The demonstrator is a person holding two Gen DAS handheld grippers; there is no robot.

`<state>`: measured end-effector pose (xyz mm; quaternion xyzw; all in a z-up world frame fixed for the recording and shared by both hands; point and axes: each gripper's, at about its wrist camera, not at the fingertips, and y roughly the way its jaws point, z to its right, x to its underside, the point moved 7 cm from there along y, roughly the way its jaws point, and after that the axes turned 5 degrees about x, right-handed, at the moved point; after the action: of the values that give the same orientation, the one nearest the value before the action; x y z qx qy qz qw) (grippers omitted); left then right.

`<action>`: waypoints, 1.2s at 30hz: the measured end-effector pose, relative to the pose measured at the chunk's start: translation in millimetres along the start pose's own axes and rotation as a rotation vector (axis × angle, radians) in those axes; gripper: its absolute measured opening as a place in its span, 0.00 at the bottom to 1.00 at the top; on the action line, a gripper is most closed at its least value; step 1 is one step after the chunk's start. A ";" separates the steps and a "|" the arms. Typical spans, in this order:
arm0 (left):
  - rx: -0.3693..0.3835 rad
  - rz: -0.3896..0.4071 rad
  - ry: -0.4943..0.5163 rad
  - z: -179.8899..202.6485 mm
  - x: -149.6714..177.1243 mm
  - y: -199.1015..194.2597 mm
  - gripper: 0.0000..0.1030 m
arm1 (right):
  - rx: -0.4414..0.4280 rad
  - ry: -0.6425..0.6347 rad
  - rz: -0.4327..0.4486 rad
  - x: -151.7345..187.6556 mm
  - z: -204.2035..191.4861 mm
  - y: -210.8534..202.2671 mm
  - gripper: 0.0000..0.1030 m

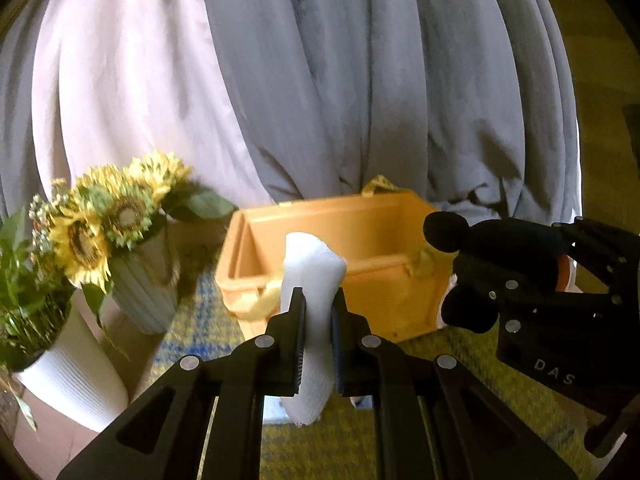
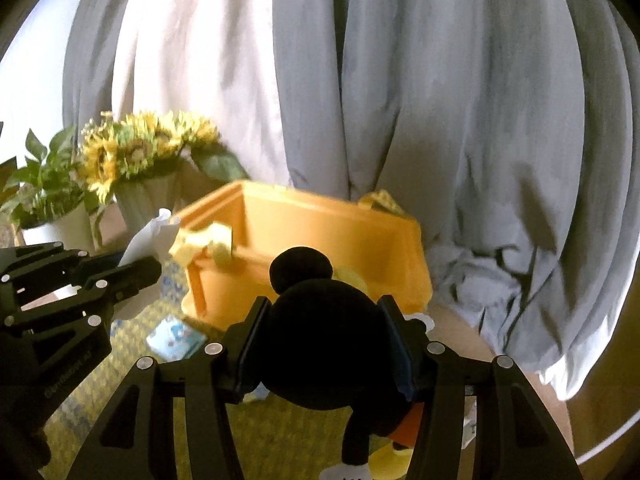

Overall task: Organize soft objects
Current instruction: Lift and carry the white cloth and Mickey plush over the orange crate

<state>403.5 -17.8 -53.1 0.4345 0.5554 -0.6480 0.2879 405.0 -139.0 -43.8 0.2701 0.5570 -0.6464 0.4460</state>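
A white cloth roll (image 1: pixel 310 300) is clamped by the left gripper (image 1: pixel 318 344) at lower centre; a black plush toy (image 2: pixel 324 344) is gripped by the right gripper (image 2: pixel 326 354), before a yellow bin (image 1: pixel 360 220) at mid-frame.

left gripper (image 1: pixel 318 334): matte black, angular linkage arms, silver round rivets at joints, cut-out slots in arms
left fingers (image 1: pixel 297 340): flat black plates, ribbed inner edge
right gripper (image 2: pixel 326 350): same black build, silver rivets, bluish pad edges
right gripper body: white "DAS" lettering, small screws
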 end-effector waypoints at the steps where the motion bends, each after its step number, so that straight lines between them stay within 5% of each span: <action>1: -0.003 0.014 0.000 -1.3 -5.1 -1.5 0.12 | 0.002 -0.001 0.012 -3.6 0.2 -0.8 0.53; 22: -0.064 0.198 0.059 -12.4 -73.1 -11.0 0.12 | 0.007 0.018 0.195 -74.4 11.9 -5.4 0.54; 36: -0.102 0.238 0.105 -25.8 -97.8 11.0 0.12 | -0.008 -0.023 0.263 -108.8 12.5 20.2 0.54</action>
<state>463.8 -5.9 27.8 0.5153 0.5466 -0.5565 0.3550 474.3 -120.6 41.5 0.3316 0.5143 -0.5832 0.5342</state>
